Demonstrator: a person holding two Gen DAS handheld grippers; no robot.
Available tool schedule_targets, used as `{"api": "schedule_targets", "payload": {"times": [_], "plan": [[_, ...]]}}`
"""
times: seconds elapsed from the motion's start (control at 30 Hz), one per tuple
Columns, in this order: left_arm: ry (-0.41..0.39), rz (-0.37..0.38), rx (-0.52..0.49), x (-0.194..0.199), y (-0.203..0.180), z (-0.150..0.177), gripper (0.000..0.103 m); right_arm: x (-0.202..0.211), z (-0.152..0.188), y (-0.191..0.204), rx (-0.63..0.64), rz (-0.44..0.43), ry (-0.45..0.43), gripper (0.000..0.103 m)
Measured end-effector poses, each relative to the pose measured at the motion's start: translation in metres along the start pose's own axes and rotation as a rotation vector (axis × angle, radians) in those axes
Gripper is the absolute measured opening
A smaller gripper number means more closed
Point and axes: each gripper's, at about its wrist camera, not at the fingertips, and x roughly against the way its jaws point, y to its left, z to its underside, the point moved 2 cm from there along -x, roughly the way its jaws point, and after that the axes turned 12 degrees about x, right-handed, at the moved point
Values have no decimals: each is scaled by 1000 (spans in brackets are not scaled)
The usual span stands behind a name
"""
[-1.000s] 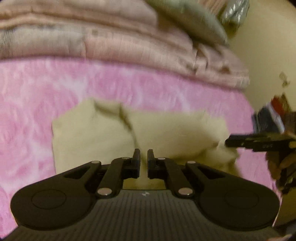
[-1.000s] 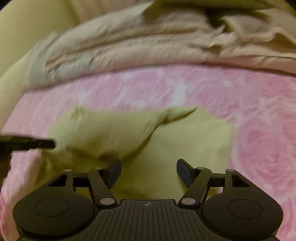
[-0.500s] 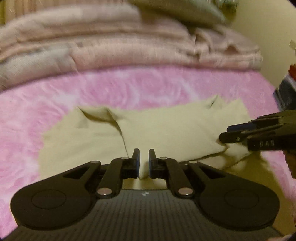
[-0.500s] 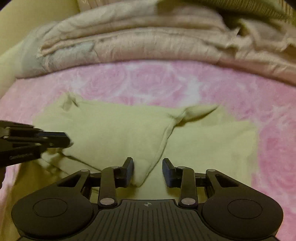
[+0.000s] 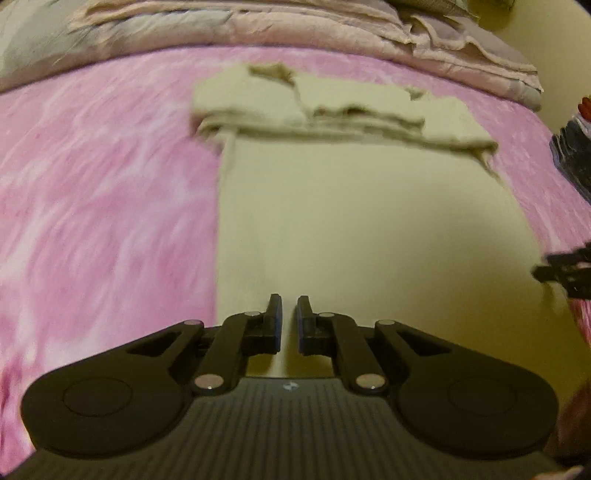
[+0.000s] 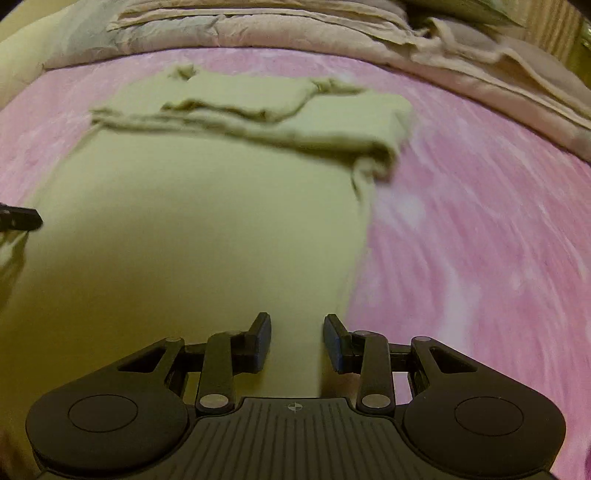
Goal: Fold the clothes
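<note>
A pale yellow-green garment (image 5: 354, 206) lies on the pink bed cover, its far end folded into a thick band (image 5: 332, 110). My left gripper (image 5: 289, 318) is shut on the garment's near edge, which stretches away from it. My right gripper (image 6: 297, 338) has its jaws partly closed around the near edge of the same garment (image 6: 207, 221), with a gap still showing between the pads. The folded band also shows in the right wrist view (image 6: 258, 110). The other gripper's tip shows at the right edge of the left wrist view (image 5: 565, 271) and at the left edge of the right wrist view (image 6: 18, 219).
The pink patterned bed cover (image 5: 92, 206) spreads around the garment. A pile of beige-pink folded blankets (image 5: 258, 26) runs along the far side, and it shows in the right wrist view too (image 6: 332, 29). Dark objects (image 5: 572, 147) stand at the right edge.
Both grippers have pulled back toward me, dragging the garment's near edge so a long flat panel stretches out. The right gripper's jaws have closed in from wide open.
</note>
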Motion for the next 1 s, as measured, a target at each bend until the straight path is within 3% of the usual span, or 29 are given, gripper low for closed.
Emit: {"api": "schedule_targets", "payload": {"times": [0.23, 0.3, 0.43, 0.53, 0.6, 0.67, 0.7, 0.83, 1.0], "plan": [[83, 37, 4, 57, 37, 68, 6, 50, 82, 36, -226, 86, 109, 35], [125, 46, -5, 69, 42, 78, 6, 58, 87, 45, -303, 116, 155, 35], [197, 32, -48, 107, 37, 67, 6, 83, 81, 64, -425, 126, 272, 35], [134, 44, -50, 158, 30, 39, 8, 125, 68, 80, -480, 105, 199, 35], [110, 43, -32, 191, 25, 16, 14, 156, 54, 90, -513, 80, 139, 36], [81, 48, -24, 220, 20, -2, 24, 188, 37, 98, -536, 57, 78, 59], [71, 40, -24, 231, 16, -9, 27, 205, 29, 101, -541, 53, 44, 80], [35, 9, -22, 271, 2, -30, 32, 262, -4, 111, -508, 33, -67, 81], [44, -25, -5, 292, -11, -27, 33, 294, -16, 117, -538, 10, -105, 82]]}}
